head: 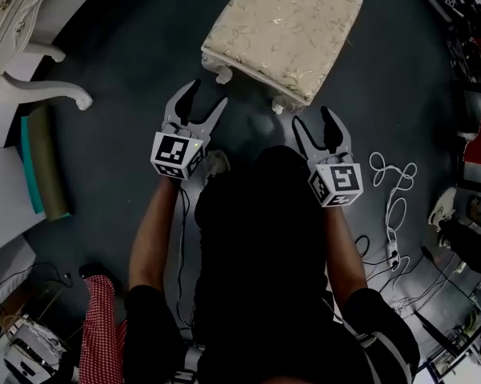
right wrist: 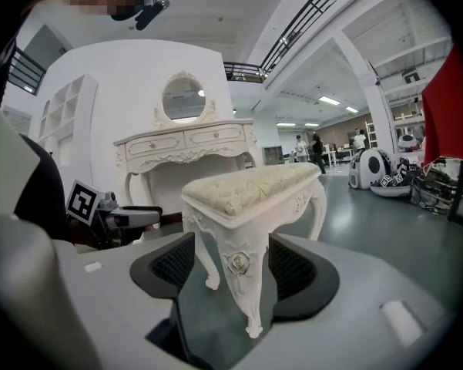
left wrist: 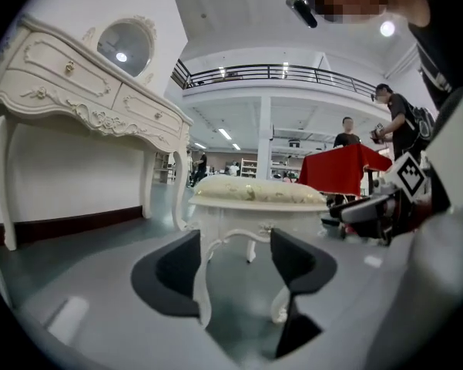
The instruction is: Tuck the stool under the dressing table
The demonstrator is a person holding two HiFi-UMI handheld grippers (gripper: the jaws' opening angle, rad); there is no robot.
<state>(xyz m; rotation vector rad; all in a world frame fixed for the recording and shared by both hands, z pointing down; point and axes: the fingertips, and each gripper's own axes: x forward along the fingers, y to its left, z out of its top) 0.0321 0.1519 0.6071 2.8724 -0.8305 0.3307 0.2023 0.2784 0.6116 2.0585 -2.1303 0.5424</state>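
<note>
Stool [head: 284,30]: carved cream frame, curved legs, square cushion in pale embroidered fabric. It stands on the smooth dark floor [head: 128,54], well apart from the ornate white dressing table [head: 20,22] at far left, with bare floor between them. Left gripper [head: 208,94], right gripper [head: 313,118]: jaws apart, each facing a near leg (apparently short of touching).

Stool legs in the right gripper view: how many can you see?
3: nearest leg at centre with a carved rose, second leg behind it to the left, third leg at far right. A fourth may be hidden.
</note>
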